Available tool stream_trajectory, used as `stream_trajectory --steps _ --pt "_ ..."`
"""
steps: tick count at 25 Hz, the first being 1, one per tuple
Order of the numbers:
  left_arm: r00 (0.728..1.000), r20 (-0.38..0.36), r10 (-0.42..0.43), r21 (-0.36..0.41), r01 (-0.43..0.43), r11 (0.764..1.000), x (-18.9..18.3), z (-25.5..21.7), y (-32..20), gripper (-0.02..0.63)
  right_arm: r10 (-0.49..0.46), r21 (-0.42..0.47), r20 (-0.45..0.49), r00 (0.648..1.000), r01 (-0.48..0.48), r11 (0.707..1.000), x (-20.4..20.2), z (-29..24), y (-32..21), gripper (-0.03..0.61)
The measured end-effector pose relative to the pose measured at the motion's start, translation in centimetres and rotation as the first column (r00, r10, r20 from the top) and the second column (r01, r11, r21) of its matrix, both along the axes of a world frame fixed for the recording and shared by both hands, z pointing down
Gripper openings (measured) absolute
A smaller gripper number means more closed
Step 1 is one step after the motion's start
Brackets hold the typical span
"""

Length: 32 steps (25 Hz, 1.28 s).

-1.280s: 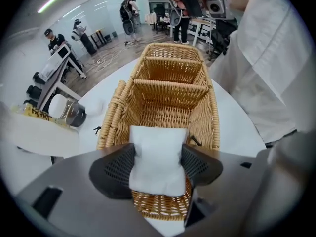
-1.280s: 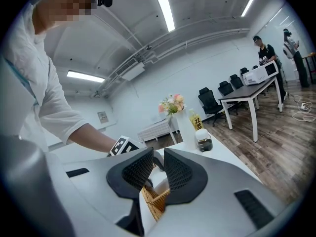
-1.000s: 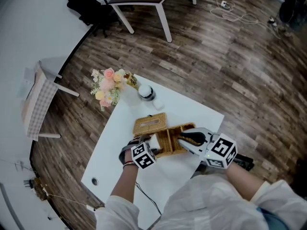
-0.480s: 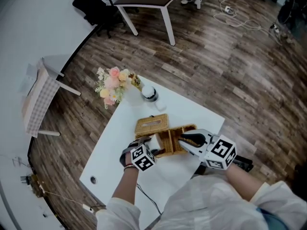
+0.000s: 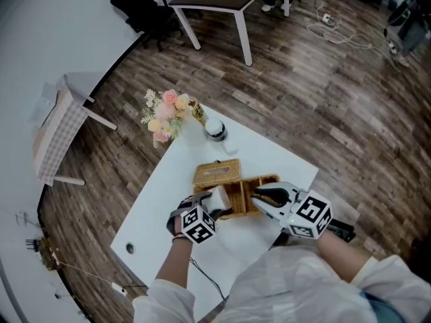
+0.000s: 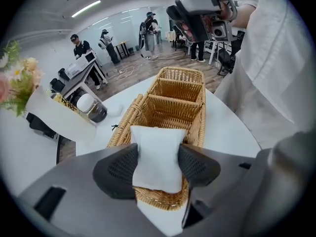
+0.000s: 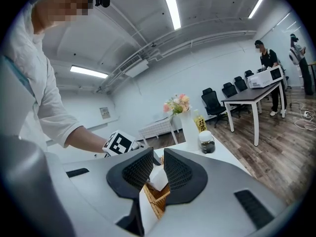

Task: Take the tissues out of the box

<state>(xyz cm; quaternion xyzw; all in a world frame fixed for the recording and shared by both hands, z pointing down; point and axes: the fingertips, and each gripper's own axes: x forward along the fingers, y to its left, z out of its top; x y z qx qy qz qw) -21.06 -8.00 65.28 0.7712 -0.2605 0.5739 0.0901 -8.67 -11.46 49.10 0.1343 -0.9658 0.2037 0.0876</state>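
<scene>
Barely anything has shifted since a second ago: both grippers stay at the wicker box (image 5: 239, 195), and the left gripper (image 5: 212, 202) keeps its hold on the tissues (image 6: 157, 157).

On the white surface (image 5: 151, 210) the open wicker box lies lengthwise, with its slotted wicker lid (image 5: 215, 173) touching its far side. A vase of flowers (image 5: 168, 113) and a small dark-banded jar (image 5: 216, 130) stand near the surface's far corner. The right gripper (image 5: 259, 195) hangs above the box's right end, its fingers (image 7: 180, 174) drawn close with a narrow gap and nothing between them. At the box's left end, the left gripper's fingers (image 6: 197, 167) are clamped on the white wad of tissues, which is raised just over the rim, its lower part trailing below the fingers.
</scene>
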Motion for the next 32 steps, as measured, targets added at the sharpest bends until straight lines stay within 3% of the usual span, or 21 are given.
stream_trajectory --steps 12,17,19,24,32 --pt "0.997 -0.061 -0.053 0.115 0.059 0.992 -0.1 -2.7 -0.4 0.256 -0.016 0.021 -0.009 1.000 0.016 1.000 -0.3 -0.3 0.6 0.084" --pt "0.978 -0.165 -0.131 0.197 0.163 0.967 -0.5 -5.9 -2.0 0.256 -0.023 0.028 -0.014 1.000 0.023 0.999 -0.4 -0.4 0.9 0.084" --pt "0.946 -0.266 -0.186 0.216 0.246 0.945 -0.1 -7.7 -2.7 0.256 -0.023 0.031 -0.013 1.000 0.023 0.999 -0.4 -0.5 1.0 0.084" --pt "0.808 -0.506 -0.302 0.195 0.448 0.873 0.9 -11.5 -4.4 0.256 -0.024 0.039 -0.013 1.000 0.025 0.999 -0.5 -0.9 1.1 0.084" --pt "0.596 -0.693 -0.405 0.074 0.619 0.782 1.8 -12.8 -4.5 0.256 -0.025 0.049 -0.011 1.000 0.025 0.998 -0.6 -1.2 1.2 0.084"
